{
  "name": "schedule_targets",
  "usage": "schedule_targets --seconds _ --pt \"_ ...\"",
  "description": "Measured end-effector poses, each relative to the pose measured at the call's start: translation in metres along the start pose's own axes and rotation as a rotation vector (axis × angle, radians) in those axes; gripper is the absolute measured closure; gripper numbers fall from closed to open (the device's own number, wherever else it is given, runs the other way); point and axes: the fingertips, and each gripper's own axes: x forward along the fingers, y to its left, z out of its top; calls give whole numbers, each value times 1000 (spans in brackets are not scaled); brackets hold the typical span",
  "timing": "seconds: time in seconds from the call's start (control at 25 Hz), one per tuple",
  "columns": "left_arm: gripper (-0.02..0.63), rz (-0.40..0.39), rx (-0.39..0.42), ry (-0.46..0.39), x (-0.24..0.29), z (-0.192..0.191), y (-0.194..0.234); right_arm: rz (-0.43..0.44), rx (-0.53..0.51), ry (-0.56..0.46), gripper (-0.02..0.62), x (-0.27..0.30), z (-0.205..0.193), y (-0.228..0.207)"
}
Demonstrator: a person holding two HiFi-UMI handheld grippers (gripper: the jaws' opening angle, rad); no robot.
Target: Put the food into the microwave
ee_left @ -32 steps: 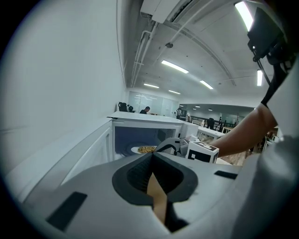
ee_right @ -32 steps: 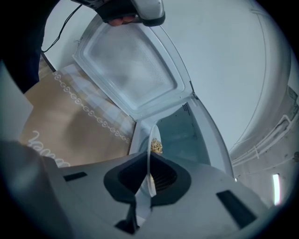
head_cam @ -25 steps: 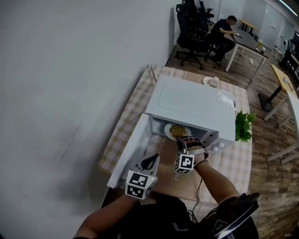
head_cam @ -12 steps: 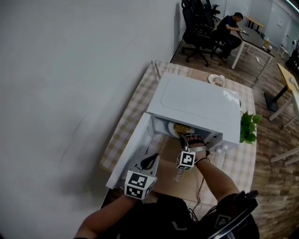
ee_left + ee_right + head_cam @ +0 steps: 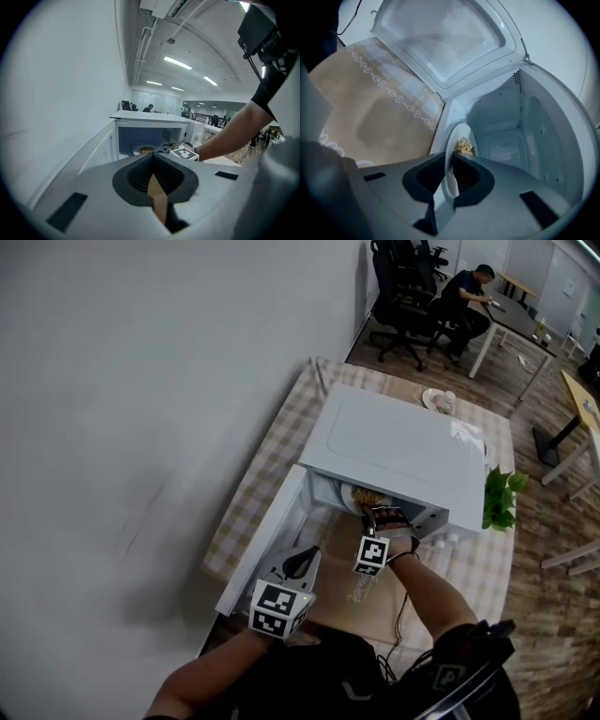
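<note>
A white microwave [image 5: 403,451] stands on the checked table with its door [image 5: 267,540] swung open to the left. My right gripper [image 5: 375,518] is at the cavity mouth, shut on the rim of a white plate [image 5: 457,140]. The plate carries yellowish food [image 5: 464,146] and sits partly inside the cavity [image 5: 511,136]. From the left gripper view, the food [image 5: 146,150] shows inside the microwave [image 5: 154,124]. My left gripper [image 5: 300,563] hangs low beside the open door, jaws together with nothing between them [image 5: 152,168].
A brown mat [image 5: 361,596] lies in front of the microwave. A potted plant [image 5: 500,495] stands at its right, and a small dish with a cup [image 5: 436,399] sits at the table's far end. A wall runs along the left. Office chairs [image 5: 398,287] and a seated person [image 5: 469,296] are far behind.
My right gripper has carried the plate a little further into the microwave cavity. The left gripper has stayed by the door.
</note>
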Motion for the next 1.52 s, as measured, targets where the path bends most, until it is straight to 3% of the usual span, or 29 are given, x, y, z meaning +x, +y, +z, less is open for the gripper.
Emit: schedule_targets --seconds 0.32,0.76,1.08,1.2,1.32,1.36,1.44,1.52 --pt "597 3 -38 0 -2 0 2 28 2 -3 541 1 6 -1" --pt "597 -1 -33 -7 -2 1 0 65 -16 9 534 1 4 4" --pt "597 -10 -21 -5 -5 0 -1 82 -8 38 512 1 -2 10" --pt "597 -16 -22 -8 -6 1 -2 92 6 25 467 -5 2 11" --pt "597 -31 -20 -13 -6 1 -4 104 38 0 465 -12 8 13" --pt "597 -35 -19 -14 -6 1 -5 104 53 -7 471 -14 11 12" --pt "597 -39 -16 -15 -6 0 -5 105 85 -10 545 -15 12 11" --pt "597 -40 -16 -14 -7 -1 -4 113 100 2 556 -13 11 12"
